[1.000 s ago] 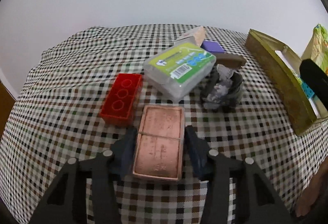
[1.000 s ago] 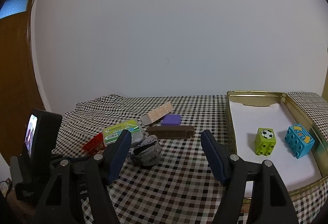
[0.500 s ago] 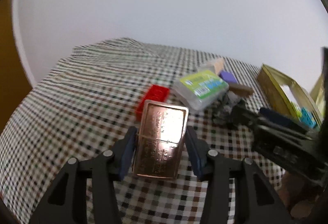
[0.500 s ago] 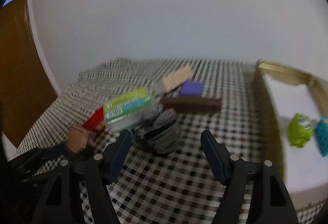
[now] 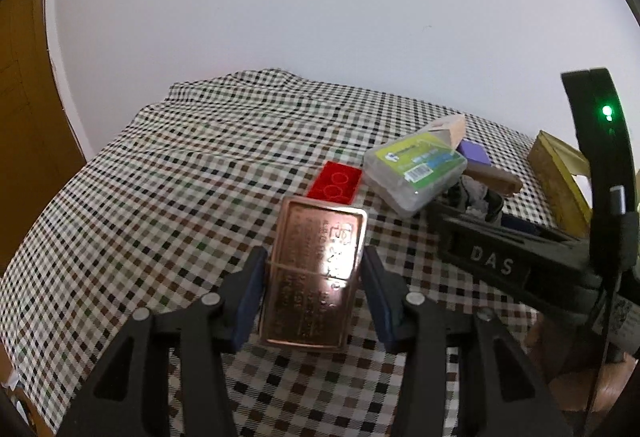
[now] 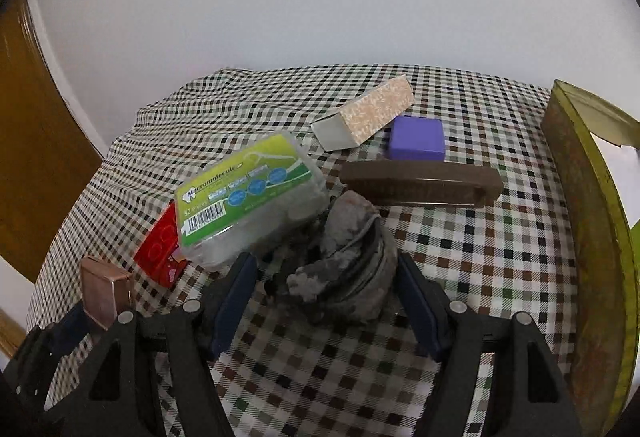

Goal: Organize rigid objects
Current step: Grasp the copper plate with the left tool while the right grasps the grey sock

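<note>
Copper tin (image 5: 316, 277) now lifted off tablecloth (image 5: 160, 197)

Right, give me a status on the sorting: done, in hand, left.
Done: nothing in these views shows inside the tin tray.
In hand: the left gripper is shut on the copper case; the right gripper, jaws open and just narrowing, straddles the grey crumpled piece.
Left: floss box, red brick, brown bar, purple block, speckled box.

Soft, even indoor light filled both sharp fisheye views; edges bowed and darkened, and glare flared on the copper tin (image 5: 316, 273).
</note>
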{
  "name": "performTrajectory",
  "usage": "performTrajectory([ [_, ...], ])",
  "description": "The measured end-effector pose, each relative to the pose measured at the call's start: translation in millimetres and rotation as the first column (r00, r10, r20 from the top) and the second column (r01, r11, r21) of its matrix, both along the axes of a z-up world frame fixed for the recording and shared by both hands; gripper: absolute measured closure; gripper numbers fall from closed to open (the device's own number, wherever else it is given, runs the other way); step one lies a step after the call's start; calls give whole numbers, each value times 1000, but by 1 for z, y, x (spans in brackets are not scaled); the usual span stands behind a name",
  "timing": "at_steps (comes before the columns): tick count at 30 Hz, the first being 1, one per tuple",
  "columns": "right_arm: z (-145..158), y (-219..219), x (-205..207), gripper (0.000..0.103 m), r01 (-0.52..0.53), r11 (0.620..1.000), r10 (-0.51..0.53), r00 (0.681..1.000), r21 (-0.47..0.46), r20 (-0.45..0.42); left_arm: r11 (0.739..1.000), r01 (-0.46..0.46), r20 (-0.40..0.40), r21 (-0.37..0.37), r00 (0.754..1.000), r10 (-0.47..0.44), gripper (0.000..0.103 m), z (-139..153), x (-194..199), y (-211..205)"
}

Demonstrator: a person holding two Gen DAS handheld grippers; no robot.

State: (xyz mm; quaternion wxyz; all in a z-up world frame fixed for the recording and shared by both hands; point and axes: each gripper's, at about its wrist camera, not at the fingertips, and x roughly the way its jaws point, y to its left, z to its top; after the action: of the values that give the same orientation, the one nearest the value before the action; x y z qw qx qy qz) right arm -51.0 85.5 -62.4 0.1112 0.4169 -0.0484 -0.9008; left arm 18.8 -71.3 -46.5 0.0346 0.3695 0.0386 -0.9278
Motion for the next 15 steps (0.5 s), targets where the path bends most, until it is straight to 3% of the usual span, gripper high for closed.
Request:
performTrajectory([
  [1,1,1,1,38,3,1000,-3,1000,14,-1,1000,0,3,-2,1000,0,56,0,-2,-1],
  [5,1,-1,1,38,-29,999,29,1000,43,-3,1000,-13,9,-11,1000,13,56,-1,-2,-2],
  [9,4,4,9,38,-50,999,50,999,9,-12,1000,-17,13,-19,1000,17,56,-1,-2,-2],
  [15,25,17,42,38,-46,999,48,982,16,-181,1000,-24,14,-15,1000,24,56,0,0,-5],
])
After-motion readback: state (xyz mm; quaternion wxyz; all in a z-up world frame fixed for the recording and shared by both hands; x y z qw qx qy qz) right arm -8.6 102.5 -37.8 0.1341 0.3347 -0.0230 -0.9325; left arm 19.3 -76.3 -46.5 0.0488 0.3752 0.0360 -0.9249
